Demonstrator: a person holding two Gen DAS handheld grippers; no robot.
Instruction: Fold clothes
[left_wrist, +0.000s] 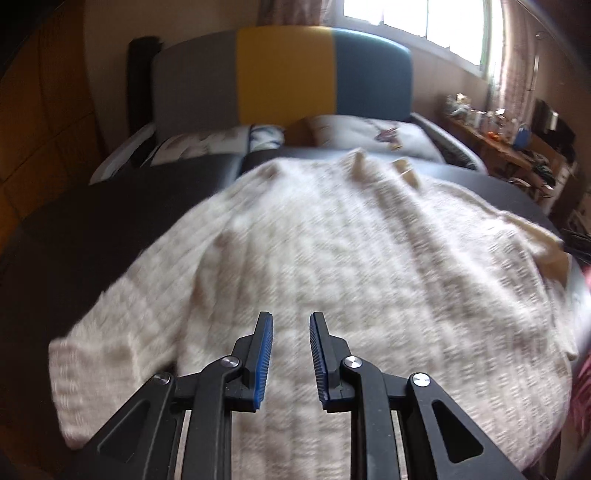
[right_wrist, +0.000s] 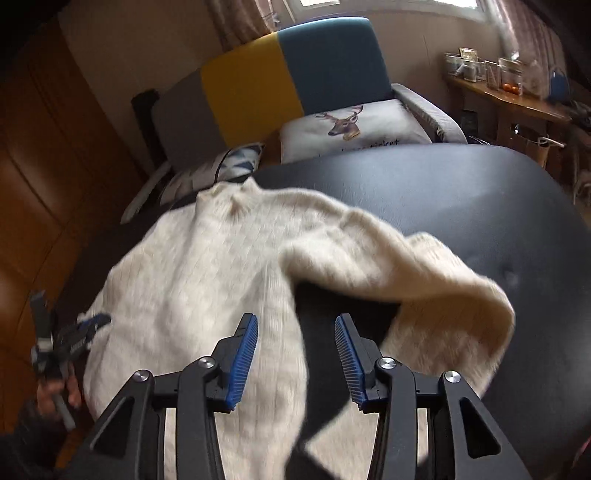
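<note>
While both tools hang empty, a cream sweater (right_wrist: 207, 266) lies spread on the dark table (right_wrist: 480, 206).

With jaws parted and nothing between them, the left gripper (left_wrist: 291, 325) hovers over the body and the right gripper (right_wrist: 295, 328) beside a sleeve (right_wrist: 424, 280) curled outward, probably the next part to fold in.

This is a lived-in room of a home, probably a living room. At the far side stands a sofa (right_wrist: 280, 85) with a back in grey, yellow and blue panels, and on its seat lie a cushion printed with a stag's head (right_wrist: 354, 125) and a blue-and-white patterned cushion (right_wrist: 236, 158). Curtains (left_wrist: 513, 70) hang beside a bright window (left_wrist: 417, 22). On the right a wooden side table (right_wrist: 517, 99) is crowded with jars and what may be oranges. Brown wooden panelling (right_wrist: 55, 177) covers the left.
</note>
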